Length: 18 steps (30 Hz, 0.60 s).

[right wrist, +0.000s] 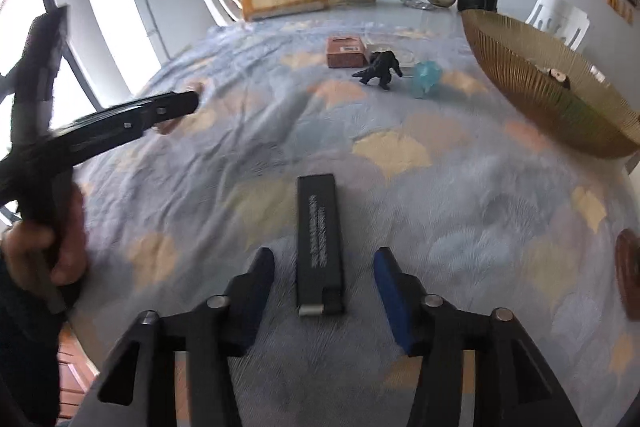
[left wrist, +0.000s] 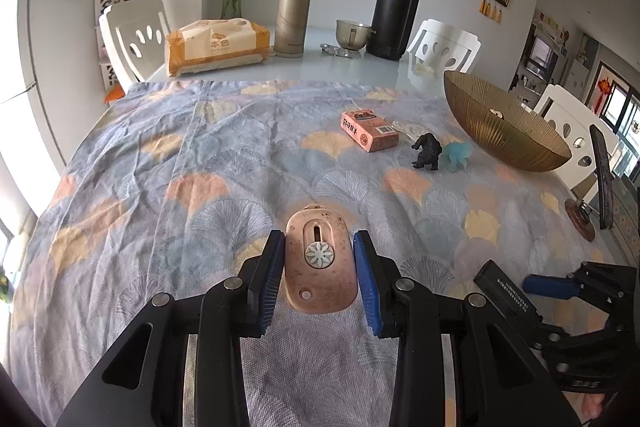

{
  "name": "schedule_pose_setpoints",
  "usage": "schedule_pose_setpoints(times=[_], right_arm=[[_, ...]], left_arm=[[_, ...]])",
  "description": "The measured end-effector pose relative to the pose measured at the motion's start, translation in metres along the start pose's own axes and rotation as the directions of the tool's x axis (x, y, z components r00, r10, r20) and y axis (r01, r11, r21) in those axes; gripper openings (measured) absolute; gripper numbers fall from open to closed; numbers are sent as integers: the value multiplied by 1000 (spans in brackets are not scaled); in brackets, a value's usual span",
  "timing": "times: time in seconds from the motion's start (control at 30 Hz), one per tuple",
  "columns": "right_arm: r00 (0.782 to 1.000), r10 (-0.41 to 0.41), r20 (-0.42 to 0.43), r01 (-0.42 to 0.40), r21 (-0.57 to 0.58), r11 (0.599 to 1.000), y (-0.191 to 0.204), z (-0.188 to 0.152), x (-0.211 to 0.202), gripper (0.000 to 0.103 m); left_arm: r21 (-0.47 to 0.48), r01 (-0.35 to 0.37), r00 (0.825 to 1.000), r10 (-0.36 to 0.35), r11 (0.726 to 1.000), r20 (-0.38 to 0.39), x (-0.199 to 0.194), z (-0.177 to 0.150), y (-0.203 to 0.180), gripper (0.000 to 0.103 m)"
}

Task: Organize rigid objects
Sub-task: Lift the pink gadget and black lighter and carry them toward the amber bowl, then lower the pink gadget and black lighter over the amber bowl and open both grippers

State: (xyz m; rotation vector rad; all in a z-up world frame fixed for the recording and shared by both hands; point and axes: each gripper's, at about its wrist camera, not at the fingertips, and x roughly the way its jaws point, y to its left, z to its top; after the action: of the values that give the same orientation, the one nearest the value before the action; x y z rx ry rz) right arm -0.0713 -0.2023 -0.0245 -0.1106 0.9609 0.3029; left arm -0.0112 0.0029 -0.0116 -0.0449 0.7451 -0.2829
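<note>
The pink case [left wrist: 320, 259], a flat oval shell with a white flower button and a slot on top, lies on the cloth [left wrist: 180, 187] between the fingers of the left tongs [left wrist: 319, 277], which stand narrow, their blue pads [left wrist: 366, 279] just beside its long edges; whether they already touch or squeeze it, I cannot tell. It looks like hard plastic, light and stiff, with smooth rounded sides that could slip, so the hold should be across the widest middle, where the pads stand now, not near the tapering far end. The black bar [right wrist: 320, 247], a long rectangular block with white print and a small metal tab at its near end, lies lengthwise ahead of the right tongs [right wrist: 324, 293], between their lines but apart from both fingers, which are spread wide. It seems rigid and fairly dense, with flat parallel sides that should grip well; taking it near the middle would keep it from tipping. Far ahead and to the right of both tongs sits the gold ribbed bowl [right wrist: 520, 75], probably where things go, with something small already inside. Ahead, short of the bowl, stand a black figure [right wrist: 378, 67], a pale blue figure [right wrist: 426, 77] and an orange box [right wrist: 346, 51] on the counter.
</note>
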Motion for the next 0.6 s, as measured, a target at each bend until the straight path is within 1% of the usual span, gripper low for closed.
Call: schedule_pose_setpoints(times=[0.03,0.07,0.13,0.2,0.27,0.3,0.37,0.4,0.47,0.5,0.6], right_arm=[[1000,-27,2,27,-16,999,4,2,2,41],[1000,-15,2,15,-25,1000,8,4,2,24],[1000,11,-2,-11,-36,999,14,7,2,24],[1000,14,18,-13,-37,999,17,8,-3,24],[997,12,82,-11,-14,1000,10,14,-24,24],[992,5,125,-6,7,1000,1,20,-38,24],[975,-39,219,26,65,998,-22,34,-72,24],[958,-82,274,53,110,993,-39,43,-93,24],[929,-147,340,90,178,980,-63,54,-120,24],[905,-201,376,119,229,966,-79,61,-135,24],[857,-313,410,170,349,922,-113,75,-156,24]], left_arm=[[-1,0,1000,0,1000,0,0,0,0,32],[-1,-2,1000,2,1000,-1,0,0,-1,32],[0,-2,1000,2,1000,-6,0,1,-3,32],[-10,13,1000,-13,1000,-14,-1,5,-5,32],[-14,50,999,-50,999,1,-8,18,-11,32],[1,65,997,-65,998,27,-15,30,-19,32],[46,100,991,-104,994,80,-28,59,-42,32],[65,119,987,-125,991,98,-32,70,-52,32],[114,163,975,-178,980,133,-38,96,-78,32],[139,191,967,-211,972,145,-37,111,-95,32],[177,264,945,-291,948,150,-23,142,-137,32]])
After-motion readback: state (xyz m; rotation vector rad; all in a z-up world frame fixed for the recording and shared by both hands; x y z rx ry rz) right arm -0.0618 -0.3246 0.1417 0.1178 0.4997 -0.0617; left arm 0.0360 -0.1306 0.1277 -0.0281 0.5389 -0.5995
